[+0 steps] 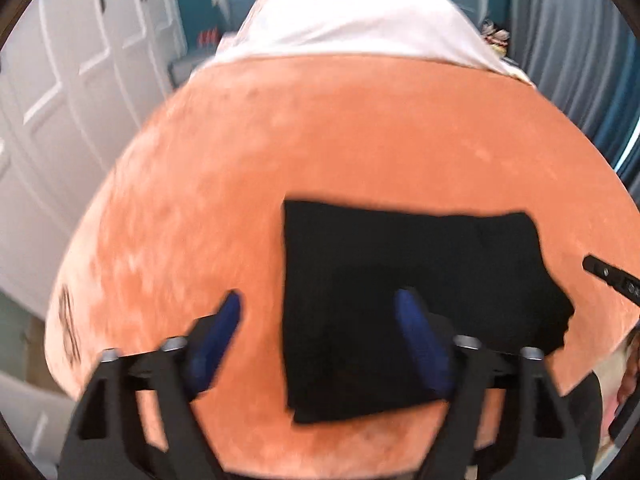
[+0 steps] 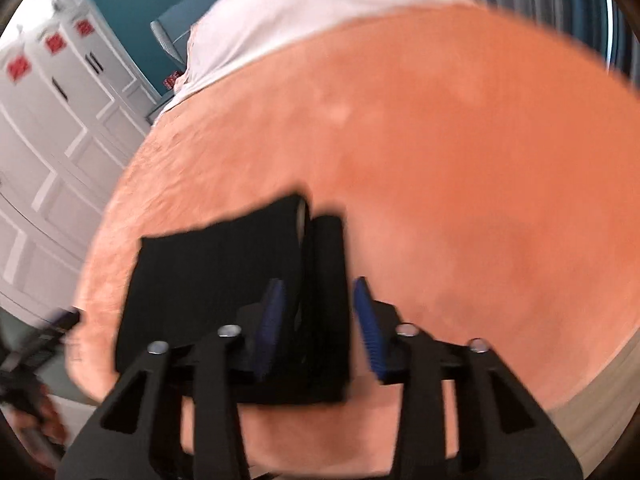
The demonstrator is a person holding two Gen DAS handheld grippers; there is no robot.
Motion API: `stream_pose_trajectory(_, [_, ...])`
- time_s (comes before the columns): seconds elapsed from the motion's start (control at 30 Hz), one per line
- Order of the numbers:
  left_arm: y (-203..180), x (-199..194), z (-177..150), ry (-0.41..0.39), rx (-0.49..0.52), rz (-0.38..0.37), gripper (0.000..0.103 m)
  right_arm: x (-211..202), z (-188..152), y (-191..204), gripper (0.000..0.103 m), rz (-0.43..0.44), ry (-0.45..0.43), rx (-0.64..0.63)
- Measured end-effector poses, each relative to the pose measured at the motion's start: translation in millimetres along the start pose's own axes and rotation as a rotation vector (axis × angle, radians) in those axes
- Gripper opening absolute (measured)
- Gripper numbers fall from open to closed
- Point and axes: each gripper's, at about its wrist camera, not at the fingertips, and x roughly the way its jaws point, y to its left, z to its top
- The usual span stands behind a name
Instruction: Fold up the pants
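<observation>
Orange plush blanket (image 1: 360, 140) covers a bed, with a white sheet (image 1: 352, 24) at 12 o'clock and white cupboard doors (image 1: 60, 80) at 9 o'clock; on the blanket lie the black pants (image 1: 400, 280), already folded into a compact, roughly rectangular packet.

From the left wrist the pants sit at 5 o'clock of centre, their right edge ragged and stepped; the left tongs (image 1: 320, 340) stand wide open, one blue finger over bare blanket and the other over the cloth, gripping nothing. From the right wrist the right tongs (image 2: 320, 328) are parted to a moderate gap and straddle a narrow strip at the packet's right side; they look to hold nothing, though blur makes contact hard to judge.

Folding seems nearly done. The next move likely calls for tidying that loose right strip, or one last fold, with a low pinch that takes every layer at once.

Both views are motion-blurred; layer count is unreadable in the black cloth; a pale sliver (image 2: 301, 216) at the packet's top corner cannot be identified.
</observation>
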Motion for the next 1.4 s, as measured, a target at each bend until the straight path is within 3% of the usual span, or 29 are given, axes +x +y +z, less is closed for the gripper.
stream_pose_trajectory(0.07, [-14.0,15.8,4.5,0.025,0.025,0.007,0.087,17.1,16.4,-1.4,0.028,-0.070,-0.012,-0.058])
stream_pose_trajectory(0.17, [-33.2,69.7,-10.1,0.169,0.015,0.048,0.087,57.2,8.1,-4.1,0.024,-0.149,0.080,-0.161])
stream_pose_trajectory(0.2, [-32.9,83.2,-14.4,0.216,-0.005,0.047,0.087,68.6,1.6,2.9,0.023,-0.118,0.123,-0.194])
stream_pose_trajectory(0.23, [-29.4,93.0,-18.3,0.256,-0.027,0.036,0.087,69.3,-5.3,9.6,0.011,-0.060,0.142,-0.202])
stream_pose_trajectory(0.27, [-24.2,100.4,-26.6,0.281,-0.057,0.019,0.088,65.2,-9.3,19.4,0.012,-0.034,0.129,-0.213])
stream_pose_trajectory(0.37, [-19.5,98.8,-36.4,0.258,-0.055,0.018,0.091,50.0,-20.5,41.1,0.012,0.153,0.133,-0.233])
stream_pose_trajectory(0.4, [-19.0,99.8,-36.6,0.259,-0.048,0.031,0.096,51.4,-20.7,46.2,0.012,0.169,0.143,-0.243])
stream_pose_trajectory(0.53, [-19.4,104.7,-33.7,0.283,-0.065,0.036,0.098,69.7,-17.8,43.1,0.011,0.143,0.170,-0.253])
stream_pose_trajectory(0.7, [-21.3,105.8,-28.5,0.278,-0.058,0.057,0.098,75.2,-7.1,25.0,0.011,0.203,0.195,-0.159])
stream_pose_trajectory(0.8, [-22.2,107.3,-27.4,0.279,-0.053,0.071,0.098,69.3,-0.7,18.4,0.032,0.186,0.193,-0.157])
stream_pose_trajectory(0.93, [-24.5,110.8,-26.3,0.282,-0.047,0.069,0.098,90.5,2.1,13.0,0.035,0.210,0.264,-0.154])
stream_pose_trajectory(1.07, [-21.5,113.8,-25.0,0.290,-0.049,0.066,0.098,92.2,5.8,27.8,0.007,0.257,0.293,-0.215])
stream_pose_trajectory(1.13, [-24.4,110.5,-24.9,0.292,-0.047,0.060,0.098,72.6,14.8,33.4,0.007,0.325,0.260,-0.211])
stream_pose_trajectory(1.23, [-23.8,107.5,-24.9,0.285,-0.044,0.043,0.098,47.5,23.0,24.0,0.006,0.343,0.195,-0.188])
stream_pose_trajectory(1.27, [-25.5,108.5,-24.7,0.286,-0.038,0.038,0.098,55.9,17.7,14.7,0.006,0.319,0.215,-0.177])
stream_pose_trajectory(1.3, [-27.2,109.3,-24.5,0.287,-0.032,0.028,0.098,81.4,2.9,1.2,0.007,0.235,0.276,-0.178])
stream_pose_trajectory(1.33, [-30.6,110.4,-24.9,0.286,-0.018,0.038,0.098,97.9,-8.7,-9.9,0.007,0.230,0.309,-0.146])
stream_pose_trajectory(1.4, [-36.8,110.6,-24.4,0.271,0.017,0.074,0.098,88.9,-4.6,-27.5,0.008,0.331,0.272,-0.001])
